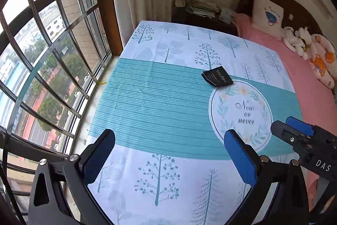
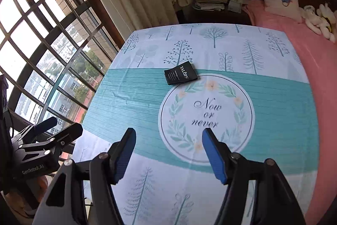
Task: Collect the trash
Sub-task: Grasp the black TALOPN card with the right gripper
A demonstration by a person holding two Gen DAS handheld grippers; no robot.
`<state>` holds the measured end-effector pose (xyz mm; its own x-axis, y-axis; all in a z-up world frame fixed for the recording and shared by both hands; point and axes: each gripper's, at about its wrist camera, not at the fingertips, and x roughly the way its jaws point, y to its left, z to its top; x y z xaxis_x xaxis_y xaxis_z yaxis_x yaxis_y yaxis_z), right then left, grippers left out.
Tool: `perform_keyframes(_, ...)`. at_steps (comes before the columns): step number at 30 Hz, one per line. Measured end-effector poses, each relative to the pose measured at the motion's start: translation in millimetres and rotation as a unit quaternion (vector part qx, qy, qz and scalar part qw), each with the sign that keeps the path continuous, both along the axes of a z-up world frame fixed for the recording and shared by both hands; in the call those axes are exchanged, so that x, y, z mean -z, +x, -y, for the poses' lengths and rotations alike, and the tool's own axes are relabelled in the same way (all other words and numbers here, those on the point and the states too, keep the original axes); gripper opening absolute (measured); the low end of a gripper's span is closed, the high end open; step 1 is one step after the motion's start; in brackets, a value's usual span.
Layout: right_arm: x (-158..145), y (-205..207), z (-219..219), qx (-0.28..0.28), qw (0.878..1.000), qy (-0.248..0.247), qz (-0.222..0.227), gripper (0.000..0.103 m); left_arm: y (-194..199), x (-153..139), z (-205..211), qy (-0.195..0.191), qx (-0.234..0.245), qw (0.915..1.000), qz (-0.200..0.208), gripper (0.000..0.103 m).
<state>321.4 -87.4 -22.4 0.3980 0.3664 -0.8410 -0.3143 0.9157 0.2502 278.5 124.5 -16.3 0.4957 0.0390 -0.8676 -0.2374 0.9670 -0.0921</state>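
Lying flat on the tablecloth (image 2: 147, 98), black packet (image 2: 181, 75), perhaps a wrapper, left gripper (image 1: 168, 147) and right gripper (image 2: 168, 145) jaws spread, empty

daylight from window (image 1: 42, 69) | soft shadows | sharp | fisheye-bent edges

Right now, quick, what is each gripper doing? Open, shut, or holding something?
Left gripper: open, holding nothing.
Right gripper: open, holding nothing.

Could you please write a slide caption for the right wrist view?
Open right hand-held gripper above the tree-print tablecloth, black packet lying ahead.
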Motion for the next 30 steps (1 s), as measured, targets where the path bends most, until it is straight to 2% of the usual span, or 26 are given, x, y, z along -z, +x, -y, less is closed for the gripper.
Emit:
perform_keyframes(5, 35, 72, -15, -0.040, 0.999, -0.015, -0.013, 0.072, 59, 36, 2, 0.004, -0.055, 0.9983, -0.015, 0.102)
perform_keyframes(8, 57, 106, -27, -0.057, 0.998, -0.024, -0.022, 0.072, 83, 57, -2, -0.007, -0.080, 0.9963, -0.029, 0.102)
perform_keyframes(12, 78, 137, -42, -0.068, 0.997, -0.039, -0.023, 0.073, 106, 78, -8, 0.002, -0.103, 0.9936, -0.045, 0.102)
perform_keyframes(21, 109, 163, -73, -0.091, 0.993, -0.076, -0.029, 0.075, 130, 95, -26, 0.005, -0.141, 0.9885, -0.054, 0.102)
perform_keyframes(26, 112, 158, -82, -0.109, 0.987, -0.114, 0.001, 0.076, 130, 100, -33, 0.002, -0.150, 0.9868, -0.060, 0.102)
perform_keyframes(30, 111, 157, -82, -0.107, 0.986, -0.125, 0.007, 0.072, 127, 101, -33, -0.001, -0.148, 0.9868, -0.064, 0.102)
